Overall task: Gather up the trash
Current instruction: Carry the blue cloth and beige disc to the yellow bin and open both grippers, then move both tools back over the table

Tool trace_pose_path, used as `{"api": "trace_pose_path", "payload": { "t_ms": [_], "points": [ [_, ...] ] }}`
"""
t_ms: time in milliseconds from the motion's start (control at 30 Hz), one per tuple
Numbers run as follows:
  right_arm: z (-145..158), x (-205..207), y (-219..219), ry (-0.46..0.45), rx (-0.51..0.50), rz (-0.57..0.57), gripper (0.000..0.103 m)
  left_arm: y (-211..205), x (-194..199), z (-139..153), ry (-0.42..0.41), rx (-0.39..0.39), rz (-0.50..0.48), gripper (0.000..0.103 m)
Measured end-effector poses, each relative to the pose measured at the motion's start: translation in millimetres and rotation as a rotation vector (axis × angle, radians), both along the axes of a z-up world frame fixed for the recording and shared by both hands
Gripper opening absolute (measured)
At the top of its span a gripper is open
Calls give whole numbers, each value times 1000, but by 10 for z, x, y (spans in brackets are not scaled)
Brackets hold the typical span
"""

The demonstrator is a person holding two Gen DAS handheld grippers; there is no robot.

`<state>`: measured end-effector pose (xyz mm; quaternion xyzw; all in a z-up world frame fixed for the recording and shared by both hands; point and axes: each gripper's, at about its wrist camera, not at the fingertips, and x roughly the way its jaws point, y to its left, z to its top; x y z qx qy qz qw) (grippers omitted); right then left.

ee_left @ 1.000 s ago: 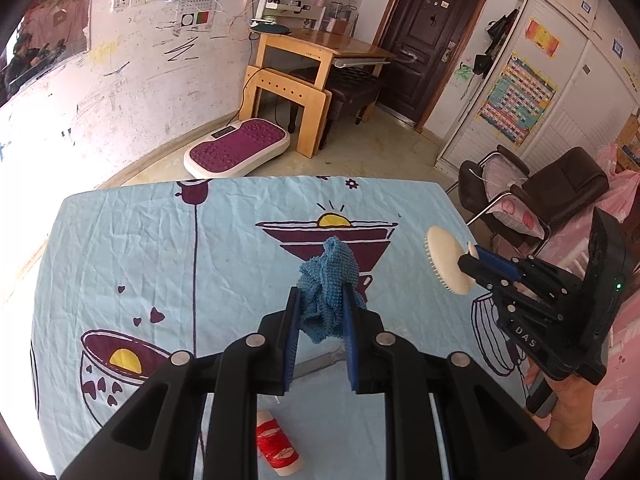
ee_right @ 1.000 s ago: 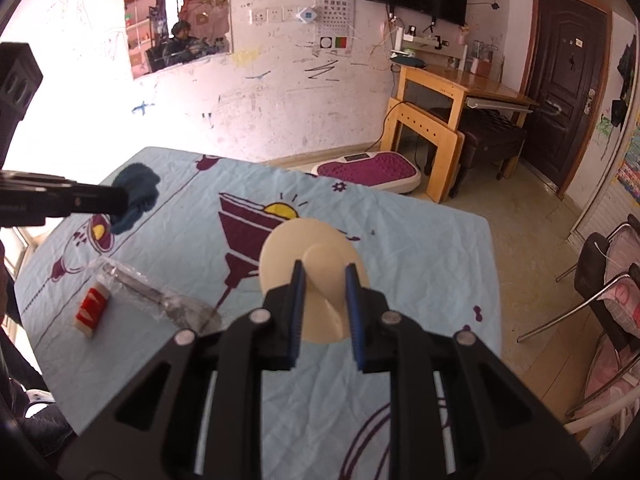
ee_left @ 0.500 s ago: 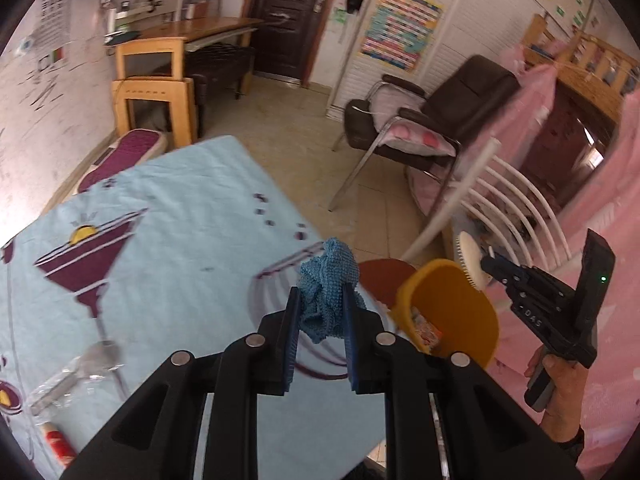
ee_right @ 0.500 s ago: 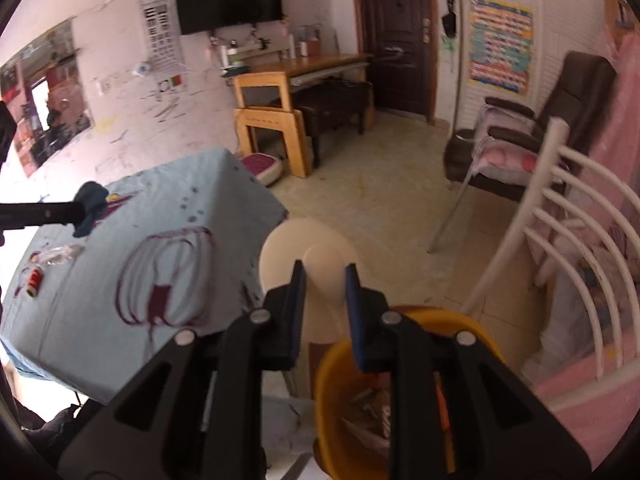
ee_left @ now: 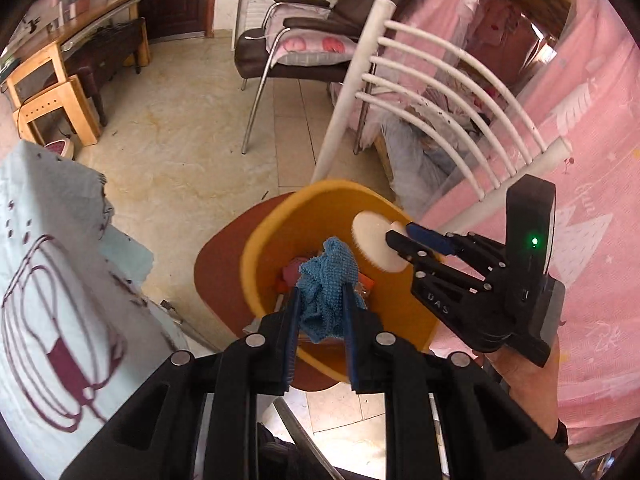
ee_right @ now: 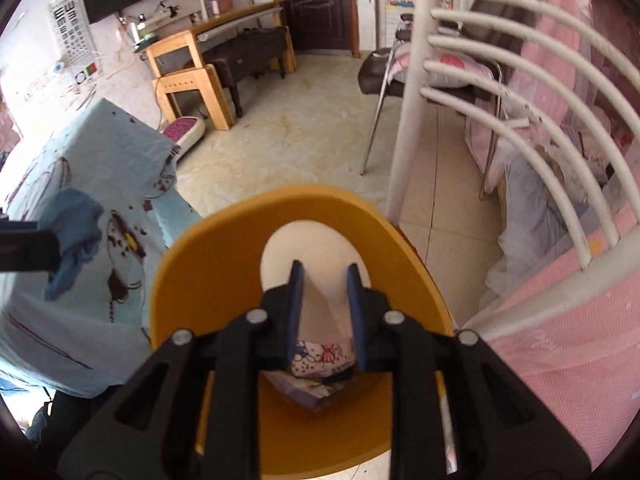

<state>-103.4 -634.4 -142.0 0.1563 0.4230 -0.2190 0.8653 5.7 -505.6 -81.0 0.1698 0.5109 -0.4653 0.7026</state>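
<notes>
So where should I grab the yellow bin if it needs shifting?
Pinch the yellow bin by its rim from above, one finger inside, one outside: it stands upright, open-topped, with a thin wall. Use the side away from the white chair.

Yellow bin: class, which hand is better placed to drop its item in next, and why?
Right. The right gripper sits directly above the yellow bin, jaws opening around the cream disc. The left gripper is shut on the blue cloth near the rim.

bin (ee_right: 168, 280) floor: hidden under litter | blue cloth (ee_right: 72, 236): blurred, left edge
</notes>
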Motion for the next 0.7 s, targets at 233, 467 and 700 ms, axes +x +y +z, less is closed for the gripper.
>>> {"api": "trace_pose_path", "payload": {
  "t_ms": [233,467,700],
  "points": [
    [29,-275,-271,-81,48,-93,66,-277,-105,-165,16,33,-21,47],
    [90,-307,-274,-106,44,-93,66,-48,-81,-39,-72,1,28,87],
    [457,5,330,-218,6,138,87,1203,186,447,-273,-17,228,87]
  ]
}}
